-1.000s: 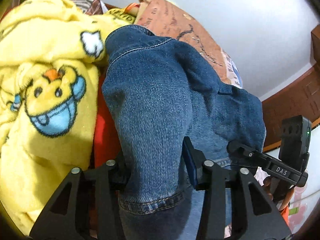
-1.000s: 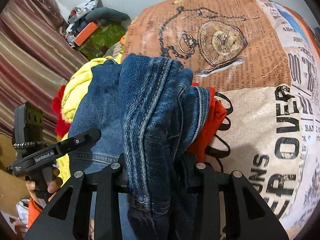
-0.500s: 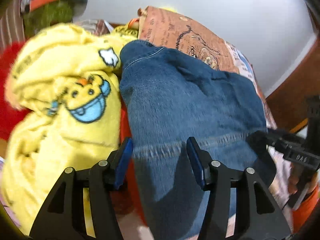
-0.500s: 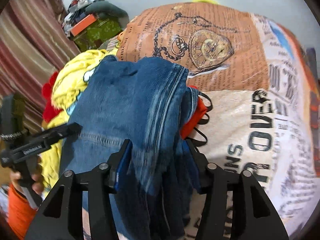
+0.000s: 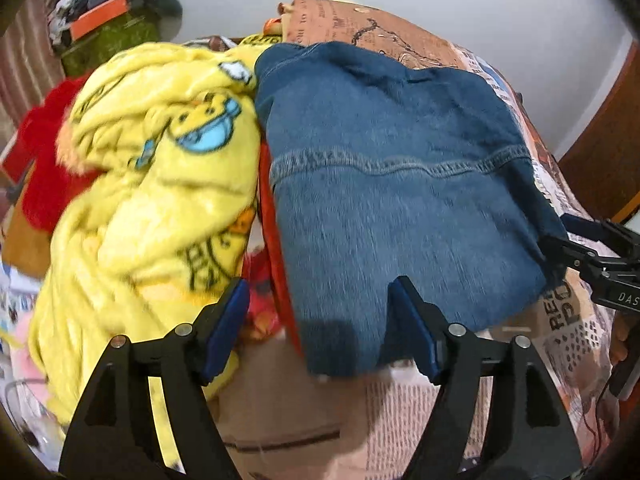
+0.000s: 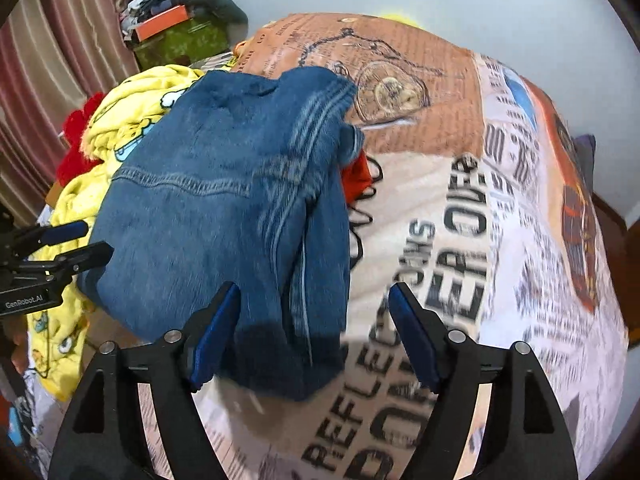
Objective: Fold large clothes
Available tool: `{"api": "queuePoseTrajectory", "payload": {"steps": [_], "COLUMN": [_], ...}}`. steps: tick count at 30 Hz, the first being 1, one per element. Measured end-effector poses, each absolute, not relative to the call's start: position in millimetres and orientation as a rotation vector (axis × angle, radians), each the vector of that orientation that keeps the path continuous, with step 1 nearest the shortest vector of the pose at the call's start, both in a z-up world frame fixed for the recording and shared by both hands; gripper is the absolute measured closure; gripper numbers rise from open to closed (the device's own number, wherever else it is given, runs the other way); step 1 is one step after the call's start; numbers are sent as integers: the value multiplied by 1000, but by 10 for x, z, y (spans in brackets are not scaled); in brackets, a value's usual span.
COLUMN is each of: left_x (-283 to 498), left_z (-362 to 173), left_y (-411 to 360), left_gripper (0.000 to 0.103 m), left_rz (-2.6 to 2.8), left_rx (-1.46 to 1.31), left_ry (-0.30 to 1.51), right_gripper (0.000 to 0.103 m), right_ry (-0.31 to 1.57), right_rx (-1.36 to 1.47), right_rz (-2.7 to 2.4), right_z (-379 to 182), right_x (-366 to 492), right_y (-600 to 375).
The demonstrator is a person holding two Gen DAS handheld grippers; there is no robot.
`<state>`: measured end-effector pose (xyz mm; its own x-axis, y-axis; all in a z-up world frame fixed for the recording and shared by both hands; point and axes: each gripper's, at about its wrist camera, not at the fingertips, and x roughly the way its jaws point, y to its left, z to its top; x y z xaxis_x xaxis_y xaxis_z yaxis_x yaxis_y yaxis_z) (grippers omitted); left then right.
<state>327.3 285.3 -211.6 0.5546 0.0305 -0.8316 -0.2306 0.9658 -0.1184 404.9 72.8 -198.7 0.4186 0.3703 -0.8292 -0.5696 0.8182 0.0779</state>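
Both tools released: left tool (image 5: 316, 326), right tool (image 6: 314, 330). Folded jeans (image 5: 396, 184) lie center frame; press flat, square edges.

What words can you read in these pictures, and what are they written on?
"GenRobot.AI": white letters on the left tongs, seen from the right wrist.
"DAS": on the right tongs, seen from the left wrist; the rest is cut off.
"REFLEC", "ER OVER": big black print on the newspaper-print bedsheet, partly hidden.
The bedsheet's small print and the black letters on the yellow cartoon blanket are too blurred to read.
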Motion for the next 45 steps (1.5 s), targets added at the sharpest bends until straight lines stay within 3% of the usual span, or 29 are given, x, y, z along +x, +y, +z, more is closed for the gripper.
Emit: {"api": "queuePoseTrajectory", "payload": {"steps": [5, 10, 21, 29, 40, 45], "left_x": [3058, 2790, 1895, 1068, 530, 544], "left_z": [-2037, -1606, -292, 358, 474, 412], "left_y": [2799, 2590, 1948, 1398, 1102, 1134], "left_gripper": [31, 31, 31, 31, 30, 15], "left_rz": [190, 198, 150, 127, 192, 229], "left_rx": [-223, -167, -82, -18, -11, -22], "left_ry": [992, 903, 551, 231, 56, 61], "right_gripper": [30, 30, 30, 30, 30, 20], "right_ry": [973, 886, 531, 285, 117, 148], "right_rx": [-257, -237, -175, -61, -4, 3], "right_rz": [600, 635, 704, 738, 714, 700], "right_z": [-1895, -1543, -377, 181, 335, 267], "right_x": [3856, 3536, 2581, 1889, 1435, 1484], "right_y": [651, 541, 205, -133, -236, -201]}}
